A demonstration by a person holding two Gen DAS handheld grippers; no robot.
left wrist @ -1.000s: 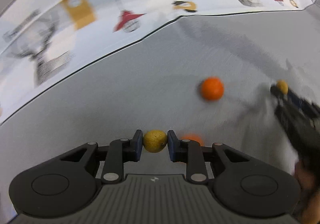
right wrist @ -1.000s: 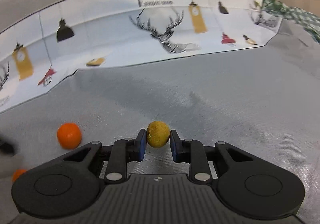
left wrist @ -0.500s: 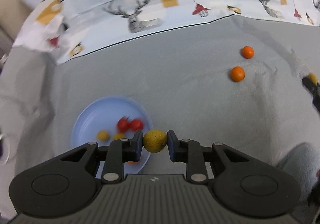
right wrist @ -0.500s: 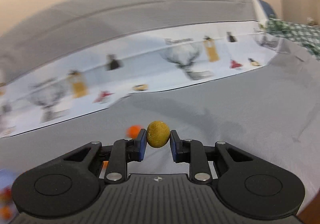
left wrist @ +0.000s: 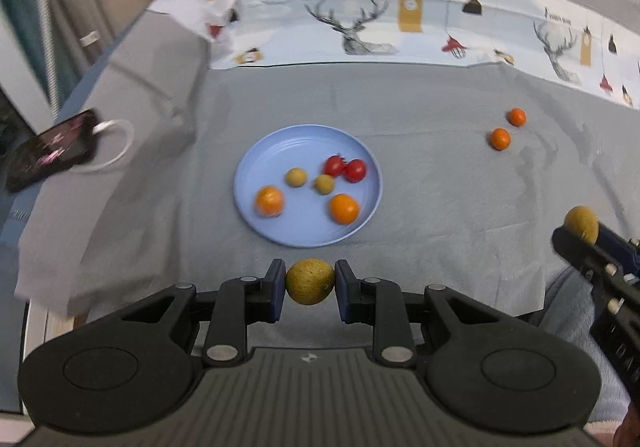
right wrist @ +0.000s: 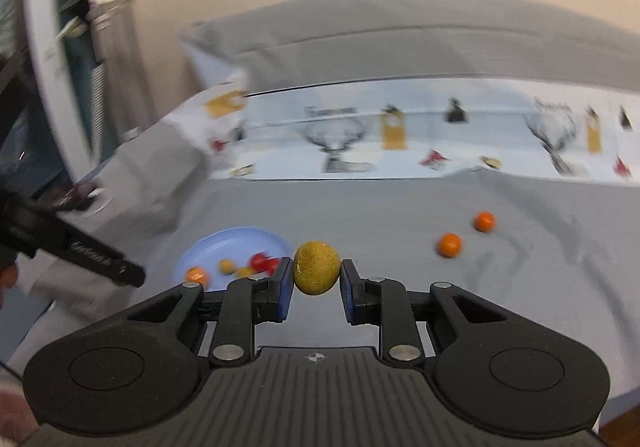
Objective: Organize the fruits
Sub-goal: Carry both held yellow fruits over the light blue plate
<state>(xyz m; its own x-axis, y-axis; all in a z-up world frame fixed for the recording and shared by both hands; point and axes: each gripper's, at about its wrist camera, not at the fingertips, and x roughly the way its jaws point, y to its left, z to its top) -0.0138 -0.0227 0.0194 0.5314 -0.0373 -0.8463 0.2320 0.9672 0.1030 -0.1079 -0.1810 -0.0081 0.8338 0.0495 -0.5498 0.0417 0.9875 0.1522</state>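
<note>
Left gripper (left wrist: 310, 282): closed on a yellow-green fruit (left wrist: 310, 281), blue pads touching it on both sides. The fruit is held in the air, just short of the near rim of the blue plate (left wrist: 256, 223).

Right gripper (right wrist: 316, 274): closed on a second yellow-green fruit (right wrist: 316, 268), pads pressed against its left and right flanks. In the left wrist view this gripper enters from the right edge, with its fruit at the tip, well apart from the plate.

Plate contents, left wrist view: two oranges (left wrist: 269, 201) toward the near side, one left and one right; two small yellow-green fruits (left wrist: 296, 177) near the centre; two red tomatoes (left wrist: 355, 170) touching each other toward the far right of the plate. None appears to overhang the rim.

Loose fruit: two small oranges (left wrist: 500, 138) lie on the grey cloth (left wrist: 440, 187) that covers the tabletop, far right of the plate, near each other but apart. They also show in the right wrist view, to the right of the held fruit.

Surroundings: a printed cloth with deer heads and clocks (left wrist: 360, 27) runs along the far side. A phone (left wrist: 48, 149) with a white cable (left wrist: 116, 145) plugged in sits at the left edge, on a fold of grey cloth. The right wrist view is motion-blurred; plate contents are indistinct there.
</note>
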